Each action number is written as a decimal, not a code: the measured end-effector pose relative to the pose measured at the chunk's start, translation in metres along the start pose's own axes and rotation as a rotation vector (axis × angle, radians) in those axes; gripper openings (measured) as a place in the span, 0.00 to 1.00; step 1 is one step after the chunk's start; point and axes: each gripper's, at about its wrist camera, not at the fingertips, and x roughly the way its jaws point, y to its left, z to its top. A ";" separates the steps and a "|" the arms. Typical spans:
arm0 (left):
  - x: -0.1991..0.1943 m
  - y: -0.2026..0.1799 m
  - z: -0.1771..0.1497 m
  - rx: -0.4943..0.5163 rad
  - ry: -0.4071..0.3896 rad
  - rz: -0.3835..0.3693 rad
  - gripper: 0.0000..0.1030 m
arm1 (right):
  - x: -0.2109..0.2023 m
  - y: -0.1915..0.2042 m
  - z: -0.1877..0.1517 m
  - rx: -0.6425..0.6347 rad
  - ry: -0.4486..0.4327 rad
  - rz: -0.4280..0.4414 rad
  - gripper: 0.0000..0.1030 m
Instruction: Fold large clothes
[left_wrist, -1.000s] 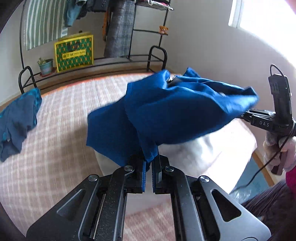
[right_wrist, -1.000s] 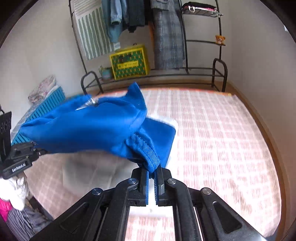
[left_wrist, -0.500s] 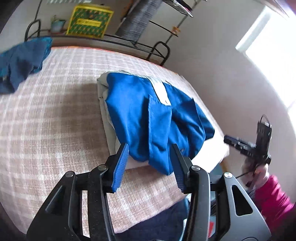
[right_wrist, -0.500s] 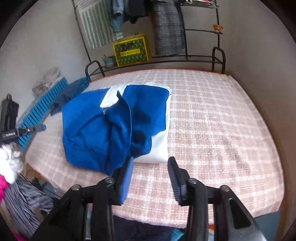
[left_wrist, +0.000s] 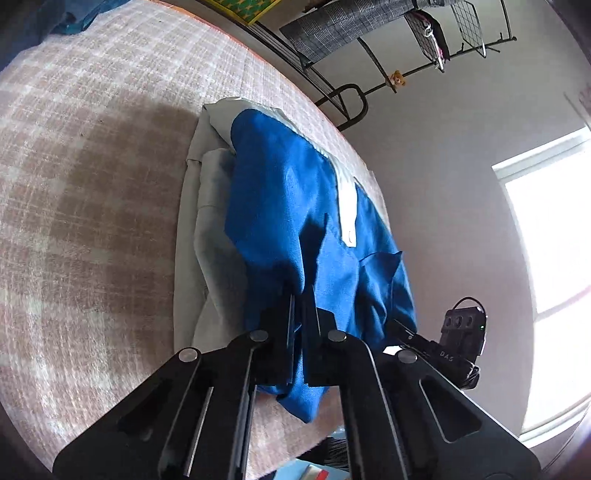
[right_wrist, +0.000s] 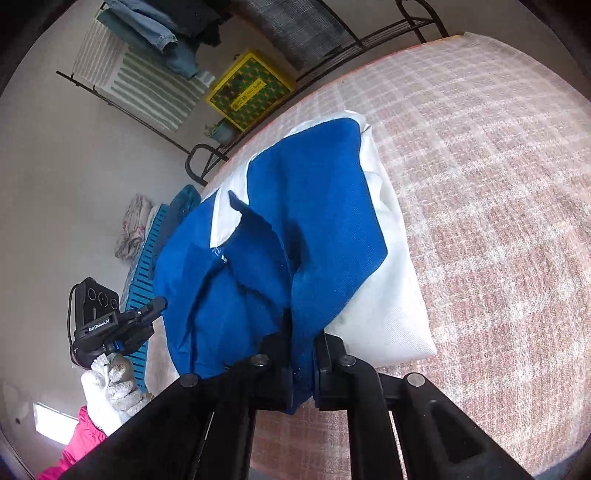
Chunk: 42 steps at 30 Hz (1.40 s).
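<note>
Moved: we see both grippers lower and rolled compared with half a second back; jaws that stood wide apart then have just been closing and now pinch blue cloth.
Garment: blue garment (left_wrist: 295, 206), deep blue woven cloth with a white collar or placket strip (left_wrist: 347, 206), loosely bunched in thick folds, not flat.
Underlayer: white cloth (right_wrist: 391, 295), folded into a rough rectangle, sticks out along one long side of the blue piece.
Where: we see both pieces stacked on the bed (right_wrist: 498, 221), pink-and-white checked cover, close to its near edge; a blue corner hangs over that edge.
Left gripper (left_wrist: 302, 299): clamped on a raised ridge of the blue cloth at the near end of the pile.
Right gripper (right_wrist: 301, 332): jaws closed on a thick hem fold of the blue cloth, fabric draped down between the fingers.
Person: gloved hand (right_wrist: 107, 391) and pink sleeve (right_wrist: 77, 443) under the left gripper, seen from the right wrist view.
Background: metal clothes rack (right_wrist: 258, 22) with hanging clothes, yellow bag (right_wrist: 251, 88), bright window (left_wrist: 550, 280).
</note>
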 end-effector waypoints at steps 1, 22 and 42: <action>-0.009 -0.001 -0.005 -0.025 -0.009 -0.031 0.00 | -0.008 0.002 0.001 0.008 -0.004 0.029 0.02; -0.048 -0.028 -0.033 0.224 -0.111 0.240 0.00 | -0.043 0.041 0.013 -0.310 -0.109 -0.380 0.33; 0.091 -0.088 0.092 0.390 -0.026 0.310 0.00 | 0.094 0.061 0.138 -0.399 0.031 -0.267 0.23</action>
